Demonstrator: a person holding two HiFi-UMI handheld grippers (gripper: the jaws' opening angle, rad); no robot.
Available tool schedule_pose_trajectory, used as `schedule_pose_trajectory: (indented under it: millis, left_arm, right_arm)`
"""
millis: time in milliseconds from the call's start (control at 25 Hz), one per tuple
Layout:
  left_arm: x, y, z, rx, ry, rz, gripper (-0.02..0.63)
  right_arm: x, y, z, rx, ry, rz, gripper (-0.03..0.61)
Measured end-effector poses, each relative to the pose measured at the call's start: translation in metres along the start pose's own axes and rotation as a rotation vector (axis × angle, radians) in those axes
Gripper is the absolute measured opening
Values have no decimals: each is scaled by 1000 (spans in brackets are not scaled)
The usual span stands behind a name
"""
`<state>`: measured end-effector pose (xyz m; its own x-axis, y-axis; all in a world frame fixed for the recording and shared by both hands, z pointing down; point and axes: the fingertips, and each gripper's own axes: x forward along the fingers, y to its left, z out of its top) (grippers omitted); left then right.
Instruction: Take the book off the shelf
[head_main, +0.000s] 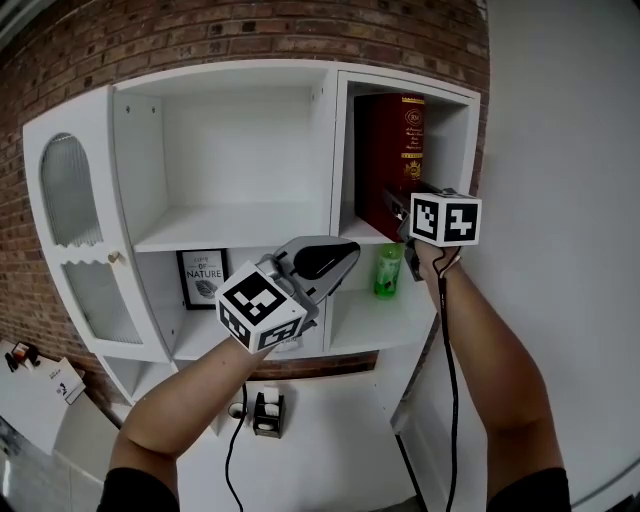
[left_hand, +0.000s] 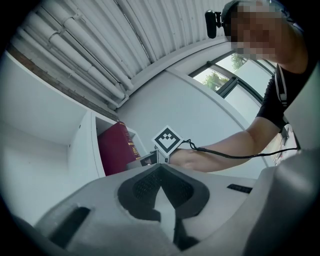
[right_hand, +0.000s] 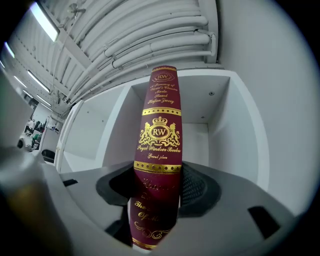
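Note:
A tall dark red book (head_main: 390, 150) with gold lettering stands upright in the top right compartment of the white shelf unit (head_main: 240, 225). My right gripper (head_main: 400, 215) reaches into that compartment at the book's lower spine. In the right gripper view the book (right_hand: 160, 130) fills the space between the two pads, which sit against its sides, so the right gripper (right_hand: 157, 187) is shut on it. My left gripper (head_main: 345, 250) hovers lower left of the book, in front of the middle shelf. It holds nothing, and its pads meet at the tips in the left gripper view (left_hand: 160, 170), where the book (left_hand: 115, 150) shows beyond.
A green bottle (head_main: 388, 270) stands on the shelf under the book. A framed print (head_main: 203, 277) leans in the lower left compartment. A glass-fronted door (head_main: 75, 200) hangs open at the left. A white wall (head_main: 560, 200) runs close along the right side.

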<state>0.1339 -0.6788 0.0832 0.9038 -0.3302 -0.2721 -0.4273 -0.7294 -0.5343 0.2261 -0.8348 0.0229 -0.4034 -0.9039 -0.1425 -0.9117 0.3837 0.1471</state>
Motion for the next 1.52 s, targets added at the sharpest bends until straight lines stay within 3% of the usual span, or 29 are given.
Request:
schedule_pose_trajectory:
  millis: [280, 520, 1080, 1520]
  left_arm:
    - [-7, -42, 31, 5, -2, -4, 8]
    - [-12, -84, 41, 62, 7, -14, 8]
    - [-49, -107, 2, -65, 64, 43, 8]
    - [-133, -146, 24, -150, 39, 12, 8]
  right_arm:
    - [-57, 12, 8, -20, -54, 17, 229]
    - [-111, 29, 10, -25, -124, 47, 229]
    - [-201, 72, -14, 3, -222, 123, 229]
    - [-250, 153, -54, 5, -186, 109, 227]
